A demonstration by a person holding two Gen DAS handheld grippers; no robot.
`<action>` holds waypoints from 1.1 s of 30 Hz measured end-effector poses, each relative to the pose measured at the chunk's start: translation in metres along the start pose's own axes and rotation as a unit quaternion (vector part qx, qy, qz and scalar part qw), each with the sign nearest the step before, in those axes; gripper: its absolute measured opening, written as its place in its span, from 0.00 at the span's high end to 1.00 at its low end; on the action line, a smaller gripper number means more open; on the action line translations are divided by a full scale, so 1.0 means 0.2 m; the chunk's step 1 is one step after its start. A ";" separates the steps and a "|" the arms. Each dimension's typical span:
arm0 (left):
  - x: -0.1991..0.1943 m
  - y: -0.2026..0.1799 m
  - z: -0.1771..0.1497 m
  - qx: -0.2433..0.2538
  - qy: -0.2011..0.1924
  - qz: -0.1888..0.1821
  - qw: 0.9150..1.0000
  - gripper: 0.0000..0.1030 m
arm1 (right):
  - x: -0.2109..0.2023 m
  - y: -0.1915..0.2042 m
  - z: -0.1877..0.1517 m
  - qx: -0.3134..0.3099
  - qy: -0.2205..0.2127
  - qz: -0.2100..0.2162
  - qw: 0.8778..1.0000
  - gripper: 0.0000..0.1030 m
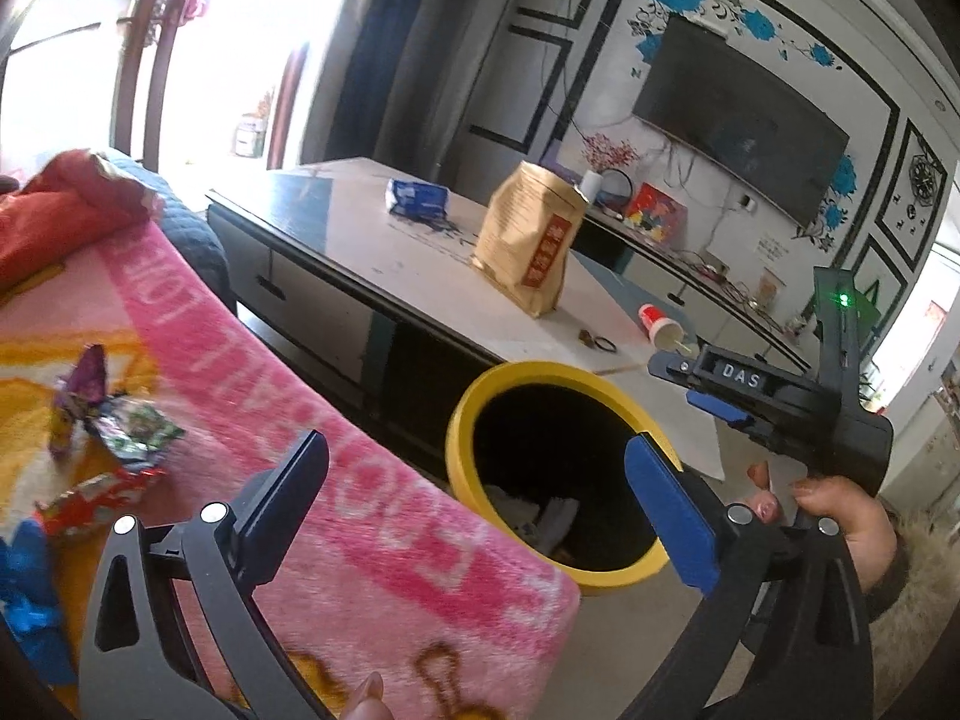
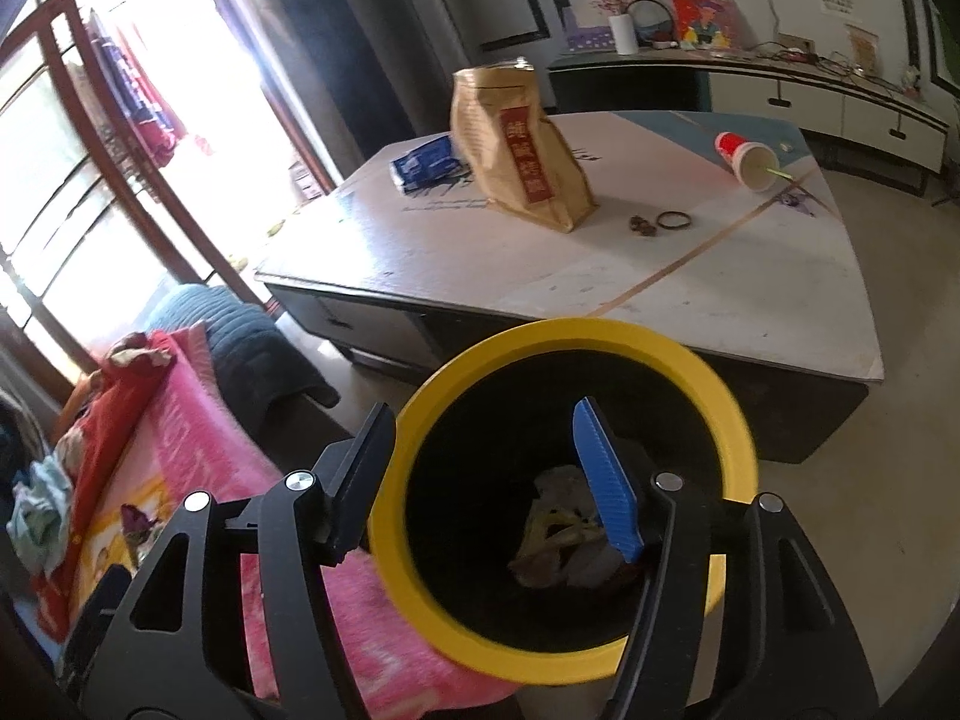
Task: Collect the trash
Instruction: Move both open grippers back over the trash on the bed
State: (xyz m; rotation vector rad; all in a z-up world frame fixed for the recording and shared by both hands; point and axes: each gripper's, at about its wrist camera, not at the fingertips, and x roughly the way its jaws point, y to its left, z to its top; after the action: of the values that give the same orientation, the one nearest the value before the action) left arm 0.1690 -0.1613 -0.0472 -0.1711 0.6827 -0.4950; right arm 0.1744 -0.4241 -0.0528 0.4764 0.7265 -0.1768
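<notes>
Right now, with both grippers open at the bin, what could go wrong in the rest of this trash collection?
1. The candy wrappers lie on the fuzzy pink blanket; the left gripper may pinch fabric along with them.
2. The right gripper hovers over the yellow bin; its fingers could knock the rim.
3. The tipped red cup lies far across the table and could roll.

The left gripper [image 1: 474, 480] has a matte black frame of cut-out linkage arms pinned with round silver screws, 1 black finger and 1 ribbed blue pad. The right gripper [image 2: 486, 480] matches, with a white "DAS" label and green light on its body. The right hand [image 1: 840, 516] shows bare skin, painted nails and a fuzzy cuff.
</notes>
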 end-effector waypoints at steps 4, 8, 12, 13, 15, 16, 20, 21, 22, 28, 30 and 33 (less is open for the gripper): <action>-0.06 0.05 0.01 -0.001 -0.012 0.016 1.000 0.07 | -0.02 0.08 -0.03 -0.011 0.001 0.016 1.000 0.43; -0.13 0.12 0.01 -0.008 -0.024 0.034 0.999 0.07 | -0.04 0.15 -0.05 -0.023 0.003 0.032 0.999 0.43; -0.19 0.17 0.02 -0.014 -0.035 0.051 0.998 0.07 | -0.05 0.23 -0.08 -0.032 0.008 0.046 0.998 0.43; -0.20 0.19 0.02 -0.016 -0.037 0.055 0.998 0.07 | -0.05 0.25 -0.09 -0.036 0.011 0.052 0.998 0.43; -0.23 0.22 0.02 -0.022 -0.042 0.063 0.997 0.07 | -0.06 0.29 -0.11 -0.044 0.013 0.058 0.997 0.43; -0.25 0.24 0.02 -0.025 -0.045 0.068 0.996 0.07 | -0.07 0.31 -0.12 -0.049 0.014 0.062 0.997 0.43; -0.31 0.30 0.02 -0.034 -0.053 0.082 0.995 0.06 | -0.08 0.39 -0.15 -0.065 0.018 0.076 0.995 0.42; -0.32 0.31 0.02 -0.035 -0.055 0.085 0.994 0.06 | -0.08 0.41 -0.16 -0.069 0.019 0.080 0.994 0.42; -0.33 0.32 0.02 -0.036 -0.056 0.087 0.994 0.06 | -0.09 0.43 -0.18 -0.073 0.021 0.084 0.994 0.42; -0.38 0.40 0.01 -0.052 -0.066 0.101 0.991 0.07 | -0.10 0.54 -0.23 -0.098 0.027 0.103 0.990 0.42; -0.41 0.43 0.01 -0.057 -0.069 0.106 0.990 0.06 | -0.10 0.57 -0.25 -0.103 0.028 0.108 0.988 0.41; -0.43 0.47 0.01 -0.065 -0.073 0.113 0.989 0.06 | -0.11 0.62 -0.29 -0.114 0.031 0.119 0.986 0.40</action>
State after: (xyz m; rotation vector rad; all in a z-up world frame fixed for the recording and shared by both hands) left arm 0.1484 -0.0379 -0.0267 -0.2470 0.5834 -0.2173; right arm 0.1633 -0.2882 -0.0308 0.3470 0.7351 0.1443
